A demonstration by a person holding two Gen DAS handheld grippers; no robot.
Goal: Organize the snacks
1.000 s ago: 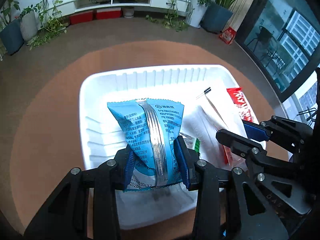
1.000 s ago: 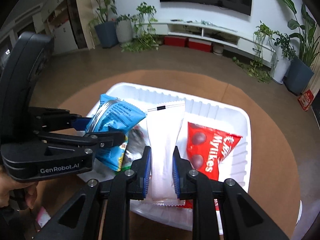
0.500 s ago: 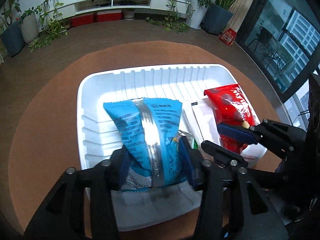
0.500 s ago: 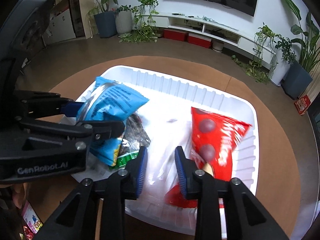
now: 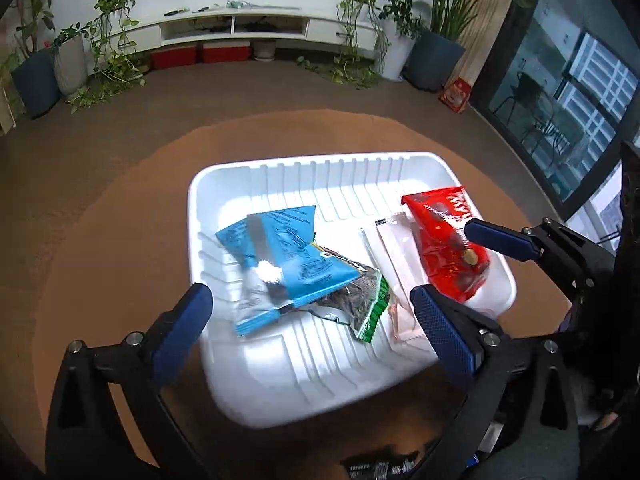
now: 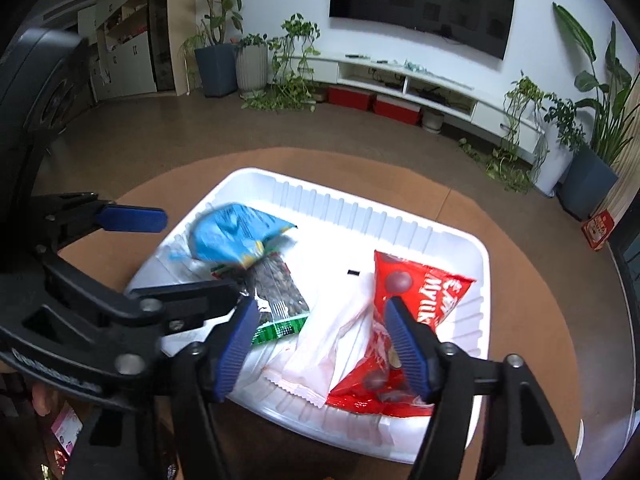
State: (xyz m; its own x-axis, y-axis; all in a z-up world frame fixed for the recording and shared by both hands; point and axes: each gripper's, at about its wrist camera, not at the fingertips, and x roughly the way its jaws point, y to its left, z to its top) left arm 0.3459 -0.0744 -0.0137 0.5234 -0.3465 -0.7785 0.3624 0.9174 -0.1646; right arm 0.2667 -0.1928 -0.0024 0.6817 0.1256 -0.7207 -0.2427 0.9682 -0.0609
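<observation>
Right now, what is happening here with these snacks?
A person is sorting snacks into a white tray with two hand-held tongs. The left tongs are opening and the blue packet lies free, partly on a dark seed packet. The right tongs are opening over the white packet, beside the red packet. All four lie in the tray.

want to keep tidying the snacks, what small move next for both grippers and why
Probably lift both clear: the left hand-held gripper and right hand-held gripper jaws are opening, with the blue packet and white packet already in the white tray.
</observation>
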